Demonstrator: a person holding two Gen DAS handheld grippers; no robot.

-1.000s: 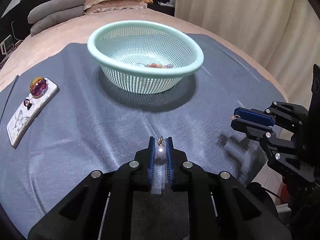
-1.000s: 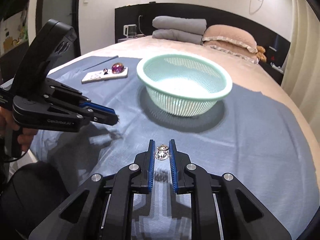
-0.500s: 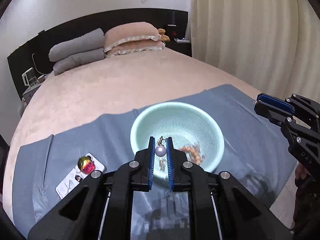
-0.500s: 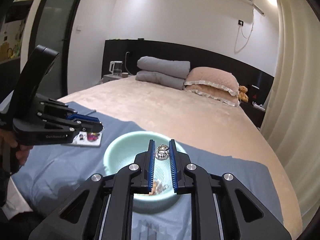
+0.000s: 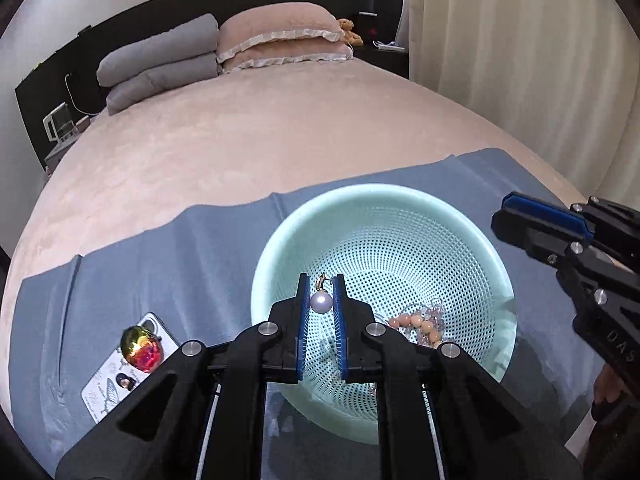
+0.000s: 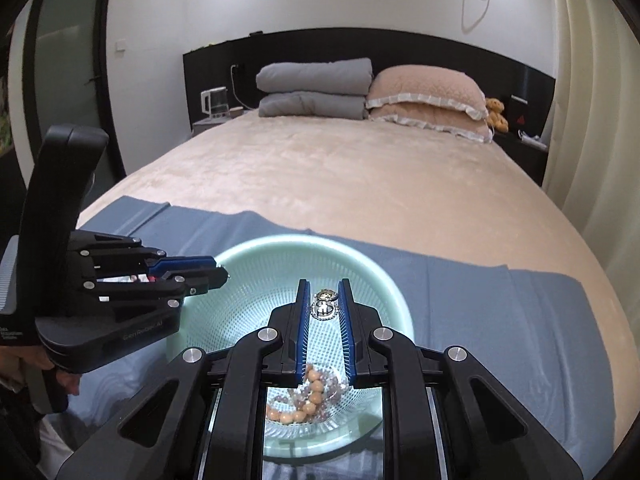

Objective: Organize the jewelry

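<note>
A mint green perforated basket [image 5: 280, 252] [image 6: 384, 276] stands on a blue cloth [image 5: 160, 256] on the bed. In it lie a peach bead bracelet [image 5: 416, 322] [image 6: 308, 400] and a clear bead strand [image 5: 436, 312]. My left gripper [image 5: 321, 300] is shut on a pearl earring [image 5: 321, 303] with a gold hook, above the basket's left inner side. My right gripper [image 6: 325, 304] is shut on a silver ring [image 6: 325, 308], held over the basket. Each gripper shows in the other's view: the left gripper [image 6: 222, 276] and the right gripper [image 5: 504, 216].
A white butterfly-print phone [image 5: 108, 384] lies on the cloth left of the basket, with an iridescent gem [image 5: 141, 347] and a small dark ring [image 5: 125, 380] on it. Pillows [image 6: 428, 96] and folded grey bedding [image 6: 312, 88] lie at the headboard. Curtains [image 5: 540, 60] hang at the right.
Both grippers have risen from just above the cloth to high over the basket and tilted to look down into it. Each still holds its piece.
</note>
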